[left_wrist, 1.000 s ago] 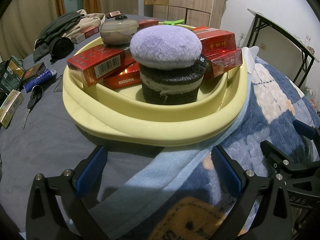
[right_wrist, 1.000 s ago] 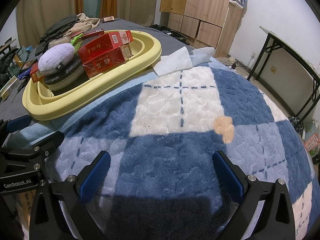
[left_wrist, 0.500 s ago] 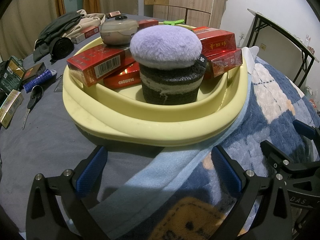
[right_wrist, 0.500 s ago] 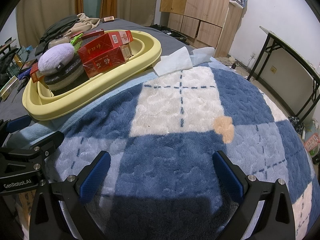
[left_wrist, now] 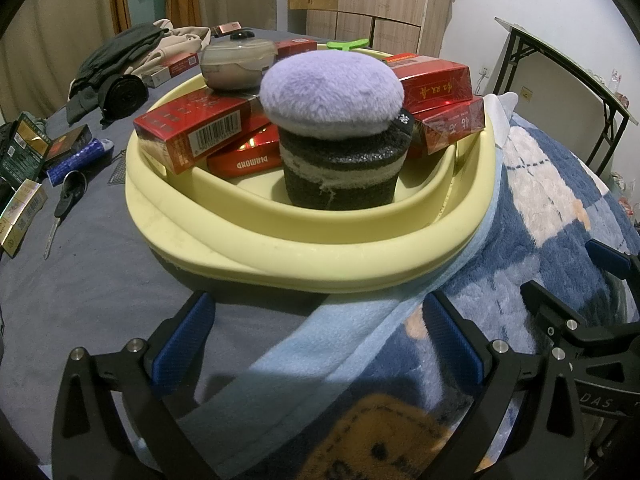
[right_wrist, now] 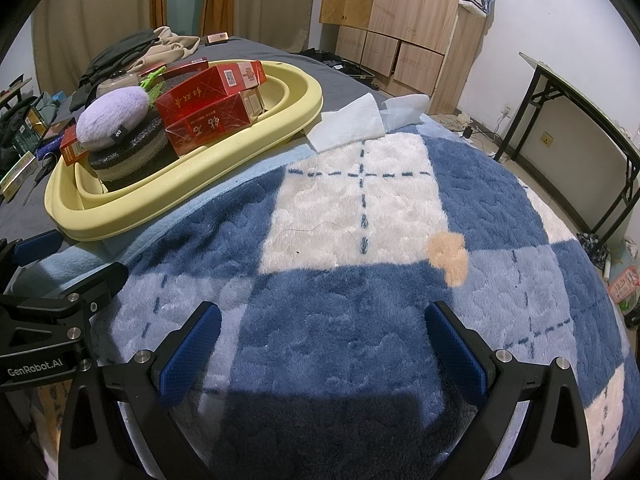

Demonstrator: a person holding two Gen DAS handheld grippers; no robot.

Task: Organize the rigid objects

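A: Where is the yellow basin (left_wrist: pixel 312 256) relative to the two claws?

B: It sits straight ahead of the left gripper (left_wrist: pixel 320 344), whose blue-padded jaws are spread wide and grip nothing, over grey bedding and a pale blue blanket edge. The right gripper (right_wrist: pixel 322 346) hangs well apart from the basin, which appears to its upper left; its jaws are also spread and empty, above a blue and white checked blanket (right_wrist: pixel 360 208).

A: How does the basin look?

B: It is oval with a thick rolled rim and holds a pile: a lilac plush pad (left_wrist: pixel 331 88) resting on a dark striped roll (left_wrist: pixel 344 168), red boxes (left_wrist: pixel 192 130) stacked on both sides, and a small lidded container (left_wrist: pixel 238 64) on the left boxes.

A: What is hard to make out?

B: The basin floor is mostly hidden by the pile. A green piece (left_wrist: pixel 347 44) behind the plush pad is only partly visible. Scissors (left_wrist: pixel 66 204) and packets at the left edge are cut off and distorted.
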